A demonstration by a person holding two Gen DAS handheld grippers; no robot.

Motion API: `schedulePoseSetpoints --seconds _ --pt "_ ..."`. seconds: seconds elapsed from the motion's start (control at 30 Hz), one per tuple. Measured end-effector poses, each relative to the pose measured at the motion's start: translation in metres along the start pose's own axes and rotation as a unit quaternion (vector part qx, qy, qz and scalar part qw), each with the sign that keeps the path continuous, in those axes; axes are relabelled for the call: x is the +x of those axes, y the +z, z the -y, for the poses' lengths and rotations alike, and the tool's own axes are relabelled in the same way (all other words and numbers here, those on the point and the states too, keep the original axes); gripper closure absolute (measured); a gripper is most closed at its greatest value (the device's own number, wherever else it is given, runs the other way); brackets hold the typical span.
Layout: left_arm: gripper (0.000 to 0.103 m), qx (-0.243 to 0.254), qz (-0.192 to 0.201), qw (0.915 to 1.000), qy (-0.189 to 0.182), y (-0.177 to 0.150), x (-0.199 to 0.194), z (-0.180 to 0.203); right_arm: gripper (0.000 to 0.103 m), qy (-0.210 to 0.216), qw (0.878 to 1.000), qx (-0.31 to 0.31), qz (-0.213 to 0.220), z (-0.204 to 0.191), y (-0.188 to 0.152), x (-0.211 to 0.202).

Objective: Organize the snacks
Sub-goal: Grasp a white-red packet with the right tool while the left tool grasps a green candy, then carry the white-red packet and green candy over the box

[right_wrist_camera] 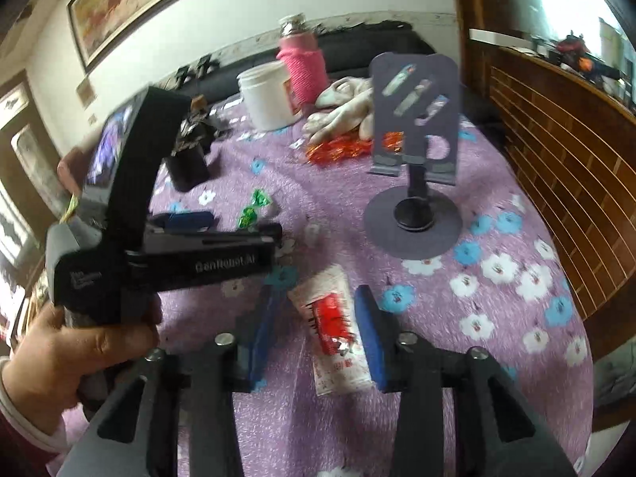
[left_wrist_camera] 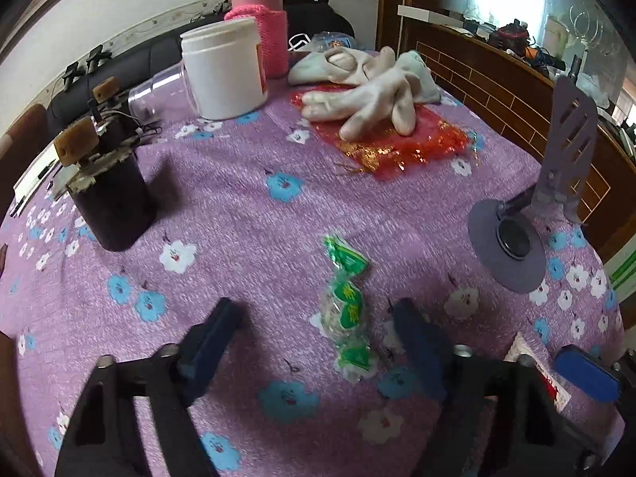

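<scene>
A strip of green-and-clear snack packets (left_wrist_camera: pixel 348 310) lies on the purple flowered tablecloth (left_wrist_camera: pixel 238 206), between the blue pads of my left gripper (left_wrist_camera: pixel 318 318), which is open around it. A white-and-red snack sachet (right_wrist_camera: pixel 336 326) lies flat between the blue pads of my right gripper (right_wrist_camera: pixel 318 318), which is open, pads apart from it. In the right wrist view the left gripper body (right_wrist_camera: pixel 190 254) sits at left, held by a hand, with the green packets (right_wrist_camera: pixel 254 208) beyond it. The sachet's corner (left_wrist_camera: pixel 536 369) and a right pad (left_wrist_camera: pixel 584 371) show at the left view's lower right.
A purple phone stand (right_wrist_camera: pixel 413 147) stands at right. A white jar (left_wrist_camera: pixel 224 67), pink flask (left_wrist_camera: pixel 264 20), clear cup (left_wrist_camera: pixel 159 91), white gloves (left_wrist_camera: pixel 369 91) on a red bag (left_wrist_camera: pixel 397 143) sit at the back. A dark container (left_wrist_camera: pixel 111 194) stands at left. A wooden headboard (right_wrist_camera: pixel 556 151) borders the right.
</scene>
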State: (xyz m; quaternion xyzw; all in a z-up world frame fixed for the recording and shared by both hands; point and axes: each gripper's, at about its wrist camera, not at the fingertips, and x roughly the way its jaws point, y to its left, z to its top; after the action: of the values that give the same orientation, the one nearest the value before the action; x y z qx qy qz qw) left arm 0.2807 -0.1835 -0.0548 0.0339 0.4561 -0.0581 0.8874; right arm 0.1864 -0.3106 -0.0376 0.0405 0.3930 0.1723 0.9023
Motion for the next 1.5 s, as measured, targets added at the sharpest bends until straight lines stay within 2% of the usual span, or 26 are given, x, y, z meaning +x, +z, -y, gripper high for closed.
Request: schedulePoseSetpoints --seconds 0.03,0.1,0.13,0.27,0.3,0.53,0.7,0.83,1.07,1.5 --pt "0.047 0.007 0.000 1.0000 -0.001 0.002 -0.002 0.001 0.064 -0.001 1.000 -0.007 -0.006 -0.001 0.000 0.003" --pt "0.079 0.022 -0.002 0.9997 -0.007 0.003 -0.003 0.005 0.064 -0.013 1.000 -0.023 -0.016 -0.005 -0.001 0.009" --pt "0.082 0.028 -0.001 0.9996 -0.007 0.002 -0.003 0.006 0.064 -0.022 0.999 -0.030 -0.024 -0.006 -0.002 0.012" --pt "0.083 0.030 0.006 0.9994 -0.016 -0.002 -0.006 0.001 0.065 -0.045 0.996 -0.065 -0.040 -0.013 -0.011 0.021" --pt "0.083 0.030 0.007 0.9994 -0.018 -0.004 -0.007 -0.002 0.073 -0.048 0.996 -0.062 -0.039 -0.011 -0.011 0.020" --pt "0.083 -0.005 0.011 0.9993 -0.035 -0.024 -0.023 -0.037 0.075 -0.006 0.998 0.055 0.012 0.031 -0.010 -0.009" --pt "0.083 -0.038 0.022 0.9975 -0.056 -0.049 -0.046 -0.065 0.075 0.041 0.993 0.095 0.047 0.031 -0.013 -0.038" --pt "0.083 -0.060 0.037 0.9961 -0.053 -0.071 -0.073 -0.084 0.075 0.082 0.990 0.103 0.054 0.013 -0.018 -0.043" --pt "0.083 -0.091 0.057 0.9943 0.001 -0.111 -0.120 -0.121 0.075 0.146 0.983 0.098 0.045 -0.039 -0.028 -0.037" --pt "0.082 -0.128 0.094 0.9851 0.066 -0.170 -0.197 -0.182 0.075 0.204 0.978 0.042 0.016 -0.144 -0.037 -0.032"
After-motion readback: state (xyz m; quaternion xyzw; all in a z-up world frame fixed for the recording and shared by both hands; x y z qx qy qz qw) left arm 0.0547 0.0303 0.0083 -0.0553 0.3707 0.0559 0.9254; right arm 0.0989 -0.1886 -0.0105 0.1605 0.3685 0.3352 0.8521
